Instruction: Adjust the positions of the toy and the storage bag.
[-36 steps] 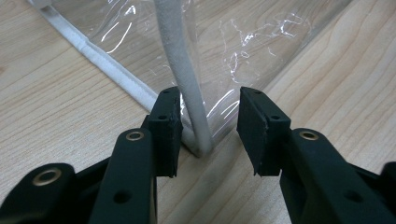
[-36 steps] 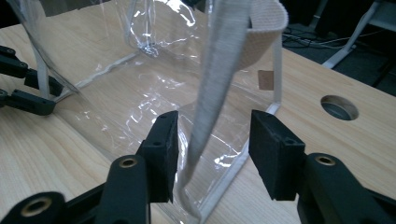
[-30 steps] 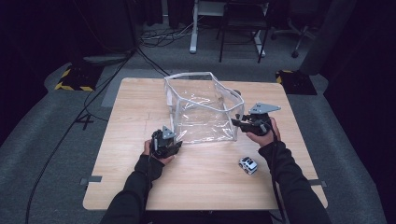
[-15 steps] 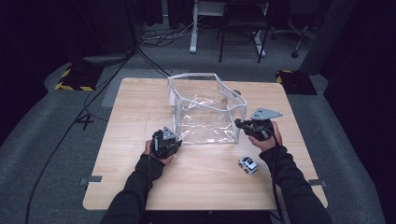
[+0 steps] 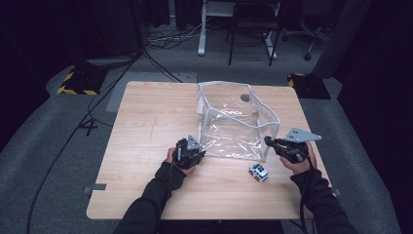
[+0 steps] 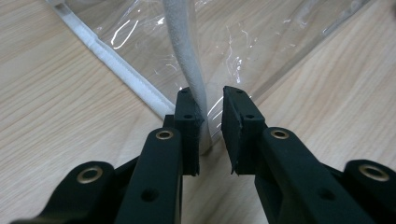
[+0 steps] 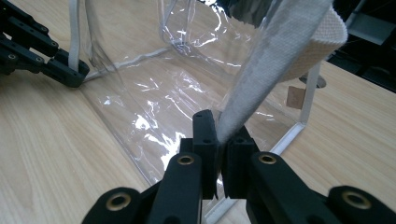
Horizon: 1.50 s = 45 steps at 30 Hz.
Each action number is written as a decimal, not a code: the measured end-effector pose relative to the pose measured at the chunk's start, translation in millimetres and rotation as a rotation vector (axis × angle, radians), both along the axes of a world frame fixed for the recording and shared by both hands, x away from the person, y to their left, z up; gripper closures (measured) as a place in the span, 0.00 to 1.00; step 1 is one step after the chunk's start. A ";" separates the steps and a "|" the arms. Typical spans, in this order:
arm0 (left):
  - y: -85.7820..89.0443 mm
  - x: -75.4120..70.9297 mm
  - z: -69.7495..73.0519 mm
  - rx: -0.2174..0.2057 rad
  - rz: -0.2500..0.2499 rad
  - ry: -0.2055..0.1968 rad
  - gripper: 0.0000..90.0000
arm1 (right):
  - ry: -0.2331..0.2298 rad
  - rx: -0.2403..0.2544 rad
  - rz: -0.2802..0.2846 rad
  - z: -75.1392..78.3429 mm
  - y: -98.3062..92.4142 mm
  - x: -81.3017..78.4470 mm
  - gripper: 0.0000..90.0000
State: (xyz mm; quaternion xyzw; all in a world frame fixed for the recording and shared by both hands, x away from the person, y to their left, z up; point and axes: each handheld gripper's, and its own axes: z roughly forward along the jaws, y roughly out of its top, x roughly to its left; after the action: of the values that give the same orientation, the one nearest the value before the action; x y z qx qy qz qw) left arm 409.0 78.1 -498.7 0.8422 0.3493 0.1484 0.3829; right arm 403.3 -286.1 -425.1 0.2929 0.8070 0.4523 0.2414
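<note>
Both claws just finished closing and dragged the clear plastic bag (image 5: 237, 127) rightward on the desk (image 5: 146, 126). Left claw (image 6: 208, 116) pinches its near-left white edge, right claw (image 7: 218, 135) the near-right. Toy car (image 5: 258, 171) isn't in yet.

Toy car (image 5: 258, 172) is appearing too small for its details to be told. Bag (image 5: 237, 127) is being cut off by the upper edges in both gripper views. Person's arms are running past the bottom edge.
</note>
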 end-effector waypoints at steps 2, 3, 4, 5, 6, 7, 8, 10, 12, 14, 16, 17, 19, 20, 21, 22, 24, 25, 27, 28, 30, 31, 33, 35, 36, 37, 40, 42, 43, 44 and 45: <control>-8.5 -5.0 0.4 0.005 -0.006 0.001 0.85 | -0.011 -0.013 -0.006 -0.1 -4.6 -5.2 0.96; -11.5 -6.7 0.1 0.010 -0.008 -0.011 0.84 | -0.008 -0.002 -0.012 -0.4 -6.2 -7.7 0.96; -14.0 -7.9 -0.1 0.005 -0.024 -0.003 0.84 | -0.009 -0.003 -0.016 -0.7 -9.1 -9.8 0.96; -16.3 -8.8 0.2 0.009 -0.033 -0.003 0.84 | -0.012 0.001 -0.018 -1.1 -12.0 -11.7 0.96; -18.0 -9.4 0.1 0.013 -0.038 -0.006 0.84 | -0.011 0.003 -0.025 -1.4 -14.5 -13.4 0.96; -19.2 -9.3 0.0 0.010 -0.036 -0.006 0.84 | -0.010 0.013 -0.028 -1.9 -17.3 -14.3 0.96; -19.7 -8.9 0.6 0.015 -0.036 -0.006 0.83 | -0.015 0.014 -0.029 -2.6 -19.9 -15.1 0.96; -21.0 -9.5 0.0 0.009 -0.041 -0.003 0.81 | -0.019 0.025 -0.037 -3.9 -20.7 -16.7 0.94; -21.1 -9.7 0.0 0.016 -0.053 -0.002 0.75 | -0.020 0.031 -0.053 -4.7 -20.1 -16.9 0.88; -21.2 -13.4 0.2 0.036 -0.051 -0.004 0.65 | -0.013 0.044 -0.070 -5.9 -19.9 -18.6 0.77; -20.3 -14.6 -0.6 0.048 -0.048 -0.001 0.56 | 0.001 0.062 -0.086 -8.4 -21.7 -22.0 0.69; -14.3 -16.7 -0.6 0.059 -0.050 -0.006 0.53 | -0.003 0.053 -0.089 -9.7 -24.3 -23.9 0.67; -7.2 -20.2 -1.4 0.057 -0.030 0.026 0.45 | 0.023 0.080 -0.098 -12.9 -29.1 -28.8 0.62; -2.4 -21.3 -1.4 0.059 -0.024 0.032 0.42 | 0.040 0.090 -0.100 -15.3 -31.9 -30.9 0.61; 2.4 -22.9 -1.5 0.053 -0.023 0.046 0.39 | 0.059 0.095 -0.095 -18.3 -34.2 -33.4 0.59; 6.9 -25.1 -1.6 0.051 -0.029 0.061 0.36 | 0.073 0.092 -0.096 -21.8 -35.5 -36.3 0.57; 15.1 -30.7 -2.1 0.059 -0.036 0.060 0.30 | 0.101 0.071 -0.087 -29.3 -37.6 -42.1 0.55; 18.9 -33.8 -2.3 0.058 -0.046 0.064 0.27 | 0.109 0.055 -0.070 -33.8 -39.4 -44.7 0.54; 25.9 -40.3 -3.2 0.062 -0.064 0.074 0.20 | 0.134 0.037 -0.054 -42.7 -39.8 -50.1 0.52; 25.9 -40.3 -3.2 0.062 -0.064 0.074 0.18 | 0.145 0.035 -0.054 -46.9 -39.4 -52.9 0.51; 34.2 -46.9 -2.9 0.071 -0.075 0.072 0.18 | 0.160 0.037 -0.035 -55.6 -39.2 -57.4 0.49; 42.8 -52.9 -3.1 0.073 -0.084 0.070 0.18 | 0.165 0.027 -0.025 -58.6 -37.4 -60.1 0.48; 51.3 -58.7 -3.3 0.070 -0.096 0.075 0.17 | 0.167 0.023 0.000 -62.4 -35.5 -65.2 0.47; 60.4 -64.1 -3.5 0.070 -0.100 0.075 0.17 | 0.176 0.020 0.016 -65.4 -32.2 -68.8 0.44; 60.4 -64.1 -3.5 0.070 -0.100 0.075 0.17 | 0.181 0.013 0.023 -66.8 -30.5 -70.0 0.43; 69.2 -69.7 -4.1 0.059 -0.091 0.084 0.17 | 0.187 0.006 0.031 -68.2 -29.0 -70.8 0.43; 83.3 -77.6 -3.6 0.067 -0.069 0.073 0.17 | 0.199 -0.018 0.039 -73.5 -21.6 -71.4 0.42; 90.7 -82.2 -4.1 0.063 -0.056 0.072 0.17 | 0.201 -0.032 0.051 -75.3 -18.3 -70.0 0.42; 94.3 -83.9 -3.9 0.066 -0.056 0.074 0.17 | 0.201 -0.037 0.058 -75.6 -16.8 -69.3 0.42; 97.6 -85.4 -3.7 0.069 -0.054 0.075 0.17 | 0.204 -0.037 0.056 -75.6 -14.6 -69.0 0.42; 99.8 -86.8 -4.0 0.063 -0.044 0.077 0.17 | 0.202 -0.039 0.057 -76.1 -12.6 -68.5 0.42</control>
State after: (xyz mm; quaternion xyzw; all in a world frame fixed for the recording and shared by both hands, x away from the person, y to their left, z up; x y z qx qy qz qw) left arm 322.2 177.9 -502.7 0.8664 0.3404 0.1182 0.3457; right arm 334.8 -298.8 -501.2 0.3089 0.8440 0.4113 0.1517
